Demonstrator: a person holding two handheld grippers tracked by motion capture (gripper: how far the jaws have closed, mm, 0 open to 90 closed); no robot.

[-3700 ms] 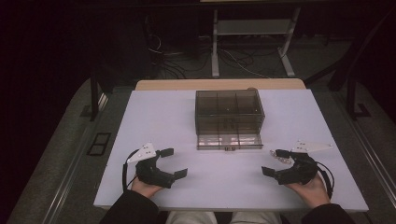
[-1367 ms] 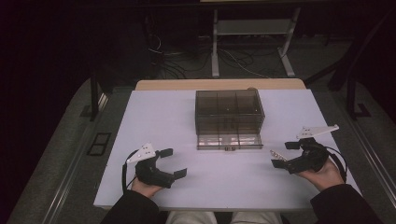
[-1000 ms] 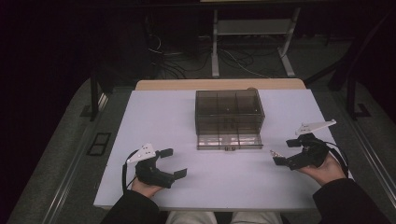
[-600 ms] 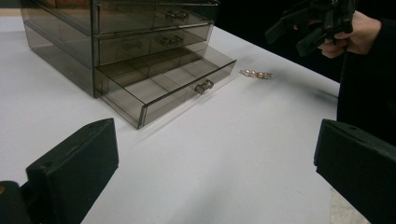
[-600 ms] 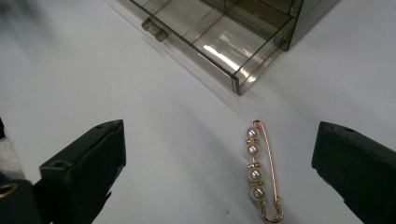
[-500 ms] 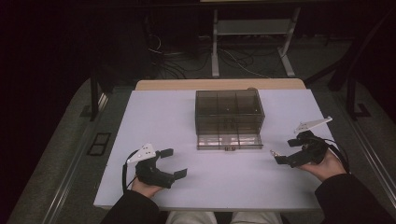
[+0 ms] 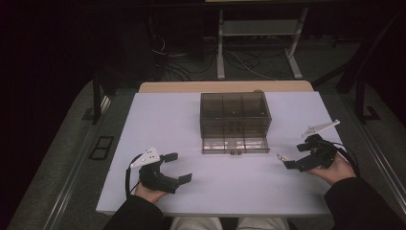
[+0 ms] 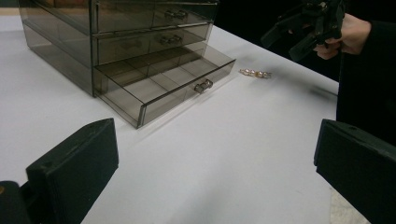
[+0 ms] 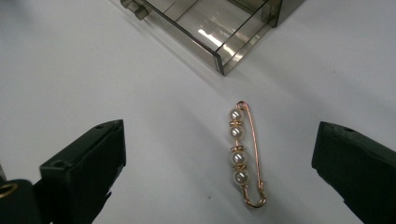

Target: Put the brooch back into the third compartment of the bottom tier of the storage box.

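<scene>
A gold safety pin with several pearls (image 9: pixel 243 154) lies flat on the white table (image 7: pixel 158 120), just right of a smoky clear drawer box (image 7: pixel 234 115). The box's bottom drawer (image 8: pixel 168 79) is pulled out and looks empty. My right gripper (image 7: pixel 295 155) hovers open over the pin (image 7: pixel 281 156), which lies between its jaws without touching them (image 9: pixel 219 163). My left gripper (image 7: pixel 178 166) rests open near the front left, holding nothing (image 8: pixel 215 172). The left gripper view also shows the pin (image 8: pixel 254 73) and the right gripper (image 8: pixel 308 23) farther off.
The drawer box (image 8: pixel 116 37) has two shut upper rows of small drawers with knobs. The table's front edge (image 7: pixel 210 213) is close to both hands. Dark floor, cables and a stand's legs (image 7: pixel 258 43) lie beyond the far edge.
My right gripper has lifted off the table and shifted slightly right and away, tilting down over the pin. The left gripper and the drawer box have not moved.
</scene>
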